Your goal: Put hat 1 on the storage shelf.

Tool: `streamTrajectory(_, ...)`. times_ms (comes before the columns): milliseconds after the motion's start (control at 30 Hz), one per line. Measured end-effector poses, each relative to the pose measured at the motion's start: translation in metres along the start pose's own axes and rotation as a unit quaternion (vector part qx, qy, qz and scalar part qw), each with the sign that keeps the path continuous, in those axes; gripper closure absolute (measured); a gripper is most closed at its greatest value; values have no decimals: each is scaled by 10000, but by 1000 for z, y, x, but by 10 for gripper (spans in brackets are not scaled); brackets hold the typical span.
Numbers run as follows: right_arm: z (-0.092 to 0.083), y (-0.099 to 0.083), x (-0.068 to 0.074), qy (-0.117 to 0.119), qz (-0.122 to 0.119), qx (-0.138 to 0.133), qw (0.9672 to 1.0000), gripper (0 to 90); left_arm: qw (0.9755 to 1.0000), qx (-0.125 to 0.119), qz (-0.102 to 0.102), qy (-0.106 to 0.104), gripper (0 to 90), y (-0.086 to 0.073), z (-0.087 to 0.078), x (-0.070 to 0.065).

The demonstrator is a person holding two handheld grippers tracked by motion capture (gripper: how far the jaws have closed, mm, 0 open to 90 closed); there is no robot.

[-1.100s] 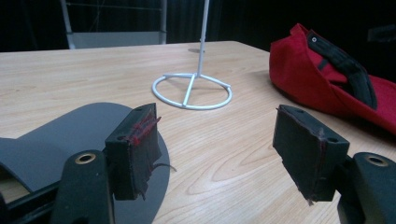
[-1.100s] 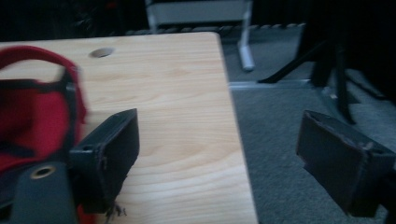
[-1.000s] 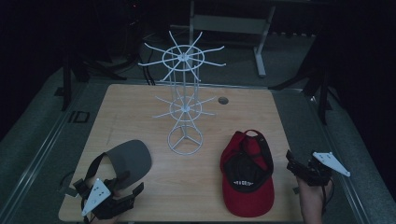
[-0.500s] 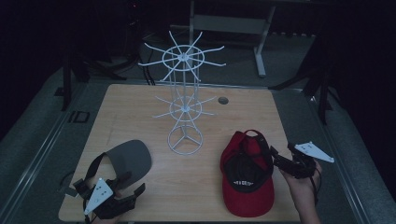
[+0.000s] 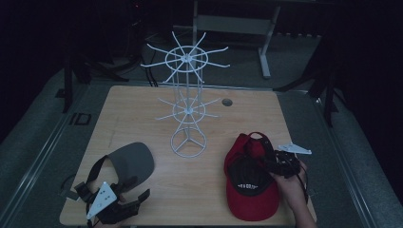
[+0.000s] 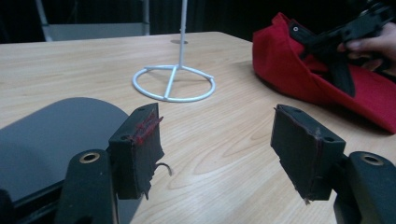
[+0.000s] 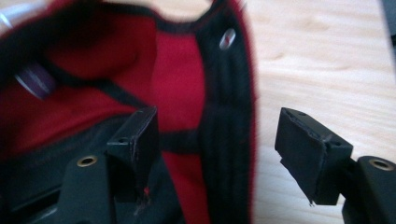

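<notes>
The right gripper [image 5: 280, 164] has slid in from the table [image 5: 142, 109] edge onto the red cap [image 5: 252, 190], jaws spread wide across its rim. The white wire rack [image 5: 188, 111] stands mid-table. The left gripper [image 5: 126, 204], jaws released, sits beside the grey visor [image 5: 130, 159].

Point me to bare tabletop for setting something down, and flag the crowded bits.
Free: the far-left stretch of the table beyond the grey visor; the far-right corner past the grommet hole; the near strip between visor and red cap. Crowded: centre around the white wire rack, and the right edge, where the right hand-held gripper straddles the cap's rim.
</notes>
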State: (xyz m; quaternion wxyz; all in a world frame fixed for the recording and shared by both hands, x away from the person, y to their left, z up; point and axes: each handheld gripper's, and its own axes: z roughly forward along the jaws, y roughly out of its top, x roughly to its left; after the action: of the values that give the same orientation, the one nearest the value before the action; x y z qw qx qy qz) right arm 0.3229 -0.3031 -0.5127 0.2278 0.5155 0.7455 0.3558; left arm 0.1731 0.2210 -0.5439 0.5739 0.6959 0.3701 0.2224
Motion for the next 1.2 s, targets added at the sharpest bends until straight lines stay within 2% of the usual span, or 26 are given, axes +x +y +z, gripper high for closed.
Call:
streamTrajectory(67,6,-2,2,25,-62,124,9999,326,10000,27,17,-63,339,0,1,0)
streamTrajectory(167,11,-5,4,-68,-189,287,9994,394,9999,61,18,-95,339,0,2,-1)
streamTrajectory(200,15,-8,6,-171,-360,380,9985,513,9999,70,13,-95,339,0,2,-1)
streamTrajectory(267,18,-9,7,-90,-399,476,9980,584,9999,81,-4,-93,339,-1,2,0)
streamTrajectory(367,21,-11,8,11,-498,625,9968,731,9999,91,-20,-52,339,-1,2,1)
streamTrajectory(400,21,-11,8,-23,-546,656,9963,797,9999,99,-28,-42,339,-1,2,2)
streamTrajectory(500,20,-11,7,44,-517,649,9965,875,9999,104,-35,-21,339,-1,2,2)
streamTrajectory(633,13,-8,6,81,-328,481,9983,889,9999,105,-52,-14,339,-1,2,2)
streamTrajectory(833,-5,5,13,78,-383,75,9992,892,9999,106,-75,24,339,-1,2,3)
streamTrajectory(1200,-43,35,24,159,-551,-632,9964,893,9999,89,-63,50,339,0,1,4)
